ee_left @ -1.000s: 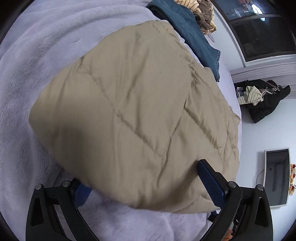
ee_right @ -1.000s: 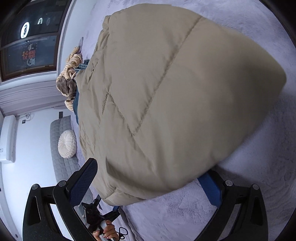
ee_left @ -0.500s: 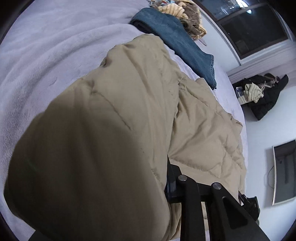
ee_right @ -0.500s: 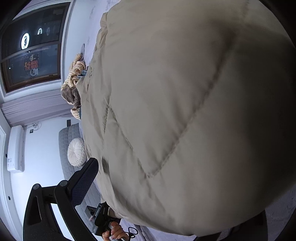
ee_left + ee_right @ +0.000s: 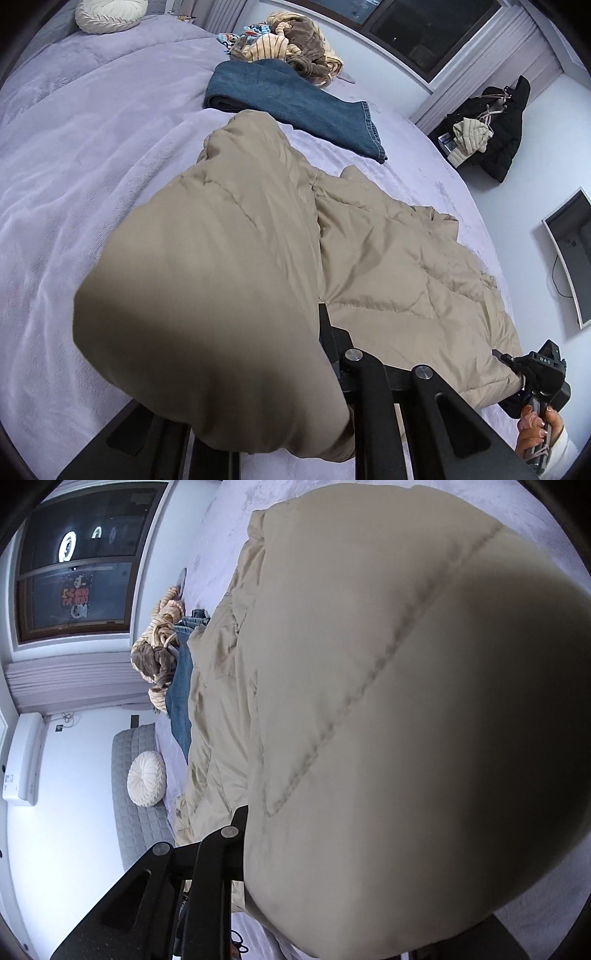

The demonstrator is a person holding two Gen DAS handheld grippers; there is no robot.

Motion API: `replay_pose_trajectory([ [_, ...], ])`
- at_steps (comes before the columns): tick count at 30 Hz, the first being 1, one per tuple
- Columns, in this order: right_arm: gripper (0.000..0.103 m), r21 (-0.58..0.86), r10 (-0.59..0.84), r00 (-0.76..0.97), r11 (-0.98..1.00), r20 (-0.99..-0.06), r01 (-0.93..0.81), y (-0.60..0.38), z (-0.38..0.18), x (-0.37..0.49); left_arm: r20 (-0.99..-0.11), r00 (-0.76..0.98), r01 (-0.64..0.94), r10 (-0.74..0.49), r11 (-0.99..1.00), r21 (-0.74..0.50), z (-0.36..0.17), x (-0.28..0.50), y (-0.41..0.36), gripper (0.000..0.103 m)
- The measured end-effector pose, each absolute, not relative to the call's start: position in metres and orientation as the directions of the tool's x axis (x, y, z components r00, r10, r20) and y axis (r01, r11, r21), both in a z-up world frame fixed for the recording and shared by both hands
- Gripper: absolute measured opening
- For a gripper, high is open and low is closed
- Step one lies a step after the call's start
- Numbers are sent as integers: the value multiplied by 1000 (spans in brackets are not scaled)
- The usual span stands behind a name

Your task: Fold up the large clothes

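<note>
A beige quilted jacket lies spread on the lilac bed. Its near edge is lifted and bulges in front of both cameras. My left gripper has its jaws closing with a thick fold of the jacket pinched between them; only the right finger shows, the other is under the fabric. My right gripper is closing too, with the jacket's edge between its jaws. The left wrist view shows that right gripper holding the jacket's near right corner, with a hand on its handle.
Folded blue jeans lie beyond the jacket, with a heap of striped and brown clothes behind them. A round white cushion sits at the headboard. A black coat and a wall screen are off the bed's right side.
Both grippers stood open around the jacket's near edge; they have since closed on it and risen, so the lifted fabric now fills much of each view.
</note>
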State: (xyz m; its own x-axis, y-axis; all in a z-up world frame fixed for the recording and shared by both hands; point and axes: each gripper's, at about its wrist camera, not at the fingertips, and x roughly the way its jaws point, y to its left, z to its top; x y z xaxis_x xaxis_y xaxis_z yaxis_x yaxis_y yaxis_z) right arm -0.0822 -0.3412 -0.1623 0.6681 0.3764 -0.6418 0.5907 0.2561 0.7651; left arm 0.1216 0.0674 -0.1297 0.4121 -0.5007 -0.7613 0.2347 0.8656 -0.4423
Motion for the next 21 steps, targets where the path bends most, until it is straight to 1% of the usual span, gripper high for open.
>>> replay_pose_trajectory([
  [4, 23, 746, 399, 633, 292, -664, 599, -323, -151, -111, -771, 404, 226, -493, 870, -438, -127, 80, 91, 19],
  [9, 23, 727, 446, 584, 293, -678, 621, -302, -154, -166, -824, 354, 218, -442, 896, -387, -138, 13, 109, 19],
  [12, 23, 730, 468, 578, 263, -668, 631, -292, -155, -204, -851, 318, 212, -418, 906, -366, -141, -28, 121, 19],
  [17, 24, 714, 497, 546, 249, -675, 655, -287, -160, -245, -892, 258, 188, -372, 925, -331, -158, -77, 134, 20],
  [18, 25, 708, 499, 541, 243, -677, 663, -288, -163, -248, -902, 255, 177, -349, 934, -312, -162, -82, 136, 24],
  [19, 28, 704, 501, 537, 239, -679, 668, -289, -164, -249, -912, 258, 165, -318, 945, -283, -165, -85, 137, 35],
  [20, 29, 699, 501, 529, 245, -685, 672, -289, -164, -248, -928, 258, 150, -270, 960, -238, -167, -87, 140, 57],
  [21, 35, 692, 502, 517, 262, -693, 673, -290, -160, -247, -940, 260, 137, -221, 972, -191, -168, -88, 144, 64],
])
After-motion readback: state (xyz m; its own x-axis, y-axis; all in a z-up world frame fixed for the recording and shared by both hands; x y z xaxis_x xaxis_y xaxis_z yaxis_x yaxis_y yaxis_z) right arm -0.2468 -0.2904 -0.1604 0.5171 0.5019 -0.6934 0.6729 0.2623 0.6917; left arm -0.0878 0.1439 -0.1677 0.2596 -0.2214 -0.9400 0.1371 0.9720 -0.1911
